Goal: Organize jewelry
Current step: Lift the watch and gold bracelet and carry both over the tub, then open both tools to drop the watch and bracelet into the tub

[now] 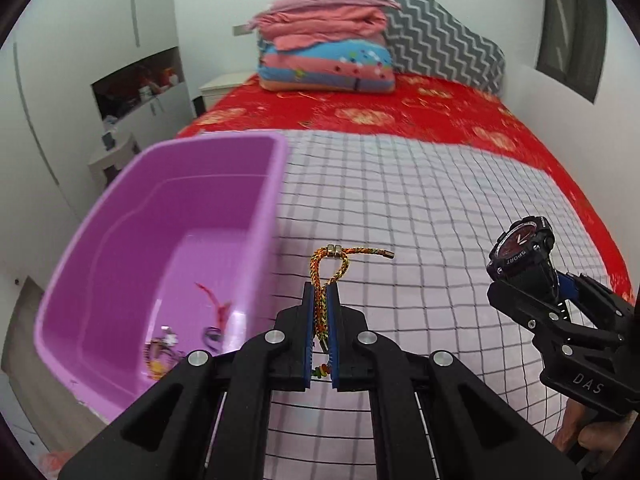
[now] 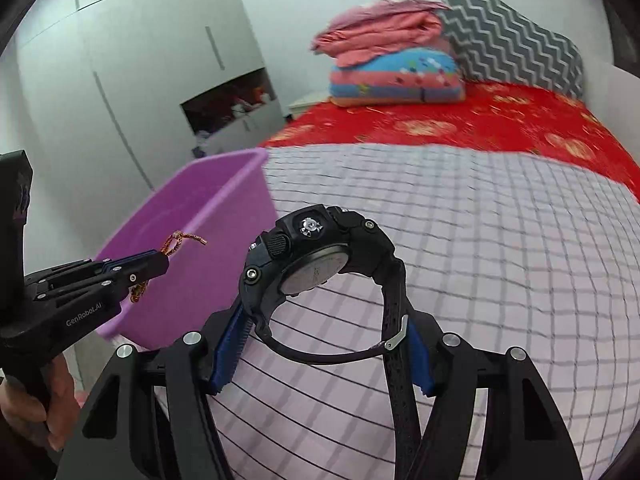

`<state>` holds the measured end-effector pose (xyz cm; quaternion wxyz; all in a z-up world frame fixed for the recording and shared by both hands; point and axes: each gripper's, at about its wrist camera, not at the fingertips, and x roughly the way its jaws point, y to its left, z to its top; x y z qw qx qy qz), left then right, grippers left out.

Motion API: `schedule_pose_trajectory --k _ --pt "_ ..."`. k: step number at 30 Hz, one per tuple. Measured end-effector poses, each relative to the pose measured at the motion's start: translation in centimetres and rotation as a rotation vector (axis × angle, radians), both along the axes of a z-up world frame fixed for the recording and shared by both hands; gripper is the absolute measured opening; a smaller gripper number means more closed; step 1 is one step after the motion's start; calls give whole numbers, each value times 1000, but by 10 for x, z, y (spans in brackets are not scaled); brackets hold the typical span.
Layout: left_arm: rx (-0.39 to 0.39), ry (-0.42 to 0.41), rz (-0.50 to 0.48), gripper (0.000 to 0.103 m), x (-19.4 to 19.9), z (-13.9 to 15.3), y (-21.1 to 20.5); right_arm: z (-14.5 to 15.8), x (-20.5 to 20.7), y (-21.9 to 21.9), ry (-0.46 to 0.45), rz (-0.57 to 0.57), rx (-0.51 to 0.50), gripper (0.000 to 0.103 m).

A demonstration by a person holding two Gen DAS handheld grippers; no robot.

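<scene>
My left gripper (image 1: pixel 321 292) is shut on a braided orange-and-yellow bracelet (image 1: pixel 332 268), held above the checked sheet just right of the purple bin (image 1: pixel 168 240). The bin holds a few small jewelry pieces (image 1: pixel 168 344) and a red cord (image 1: pixel 214 300). My right gripper (image 2: pixel 328 320) is shut on a black sport watch (image 2: pixel 320 256), pinching its case and strap; it shows in the left wrist view (image 1: pixel 520 252) at the right. The left gripper (image 2: pixel 160 266) with the bracelet (image 2: pixel 180 240) shows at the left of the right wrist view, in front of the bin (image 2: pixel 208 216).
A bed with a white checked sheet (image 1: pixel 400 220) and a red floral cover (image 1: pixel 400 116) fills the scene. Folded pink and blue bedding (image 1: pixel 324 52) and a grey zigzag pillow (image 1: pixel 440 32) lie at the head. White wardrobes (image 2: pixel 120 60) stand at the left.
</scene>
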<state>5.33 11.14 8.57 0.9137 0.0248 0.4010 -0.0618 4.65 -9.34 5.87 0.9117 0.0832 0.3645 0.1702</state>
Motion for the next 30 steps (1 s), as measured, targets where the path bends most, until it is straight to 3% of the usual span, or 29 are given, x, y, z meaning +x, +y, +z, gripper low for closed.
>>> schedule_pose_trajectory --k 7,17,30 --pt "4 -40 155 7 10 24 84 27 38 96 -22 172 16 65" --pt "-14 45 306 7 29 -6 162 17 82 214 65 342 -38 65" --pt "0 150 387 10 37 -51 190 -18 106 259 142 381 -213 66"
